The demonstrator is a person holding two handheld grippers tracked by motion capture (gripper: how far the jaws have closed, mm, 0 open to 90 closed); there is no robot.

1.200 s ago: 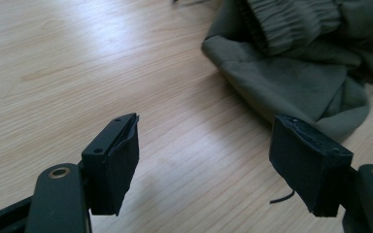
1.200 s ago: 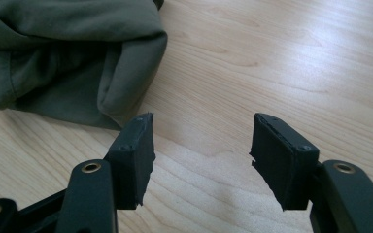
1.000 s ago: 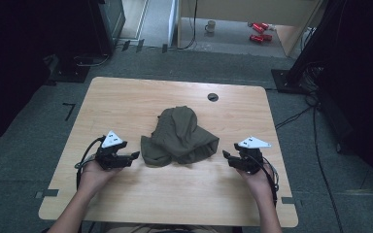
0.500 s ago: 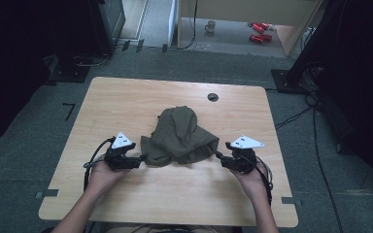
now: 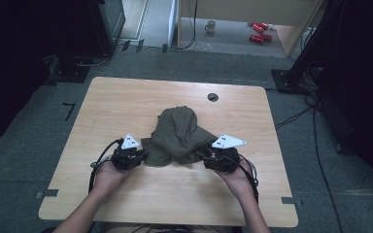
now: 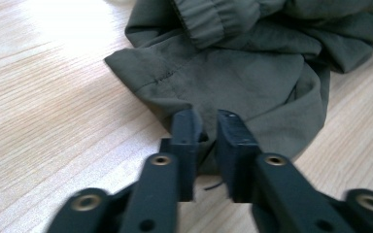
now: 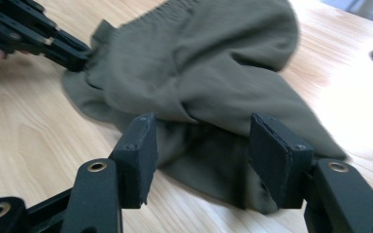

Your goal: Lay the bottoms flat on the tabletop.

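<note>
Two grippers are flanking the olive garment (image 5: 177,138): left gripper (image 6: 208,141) just pinching its seven-o'clock hem, right gripper (image 7: 199,155) jaws spread at four o'clock.

Olive garment (image 5: 177,136) — crumpled, mid-table

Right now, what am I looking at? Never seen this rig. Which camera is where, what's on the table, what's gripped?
No robot here: a person holds a hand-held two-jaw gripper in each hand. The high view looks down on the wooden table from above the person's side. The other two cameras ride on the grippers and look along their black jaws.

On the table lies one crumpled olive-green garment. The left gripper has just been closing and now pinches the garment's near edge between its pads. The right gripper is open, its jaws straddling the opposite edge of the cloth without pressing it. A round hole sits near the table's far edge.
</note>
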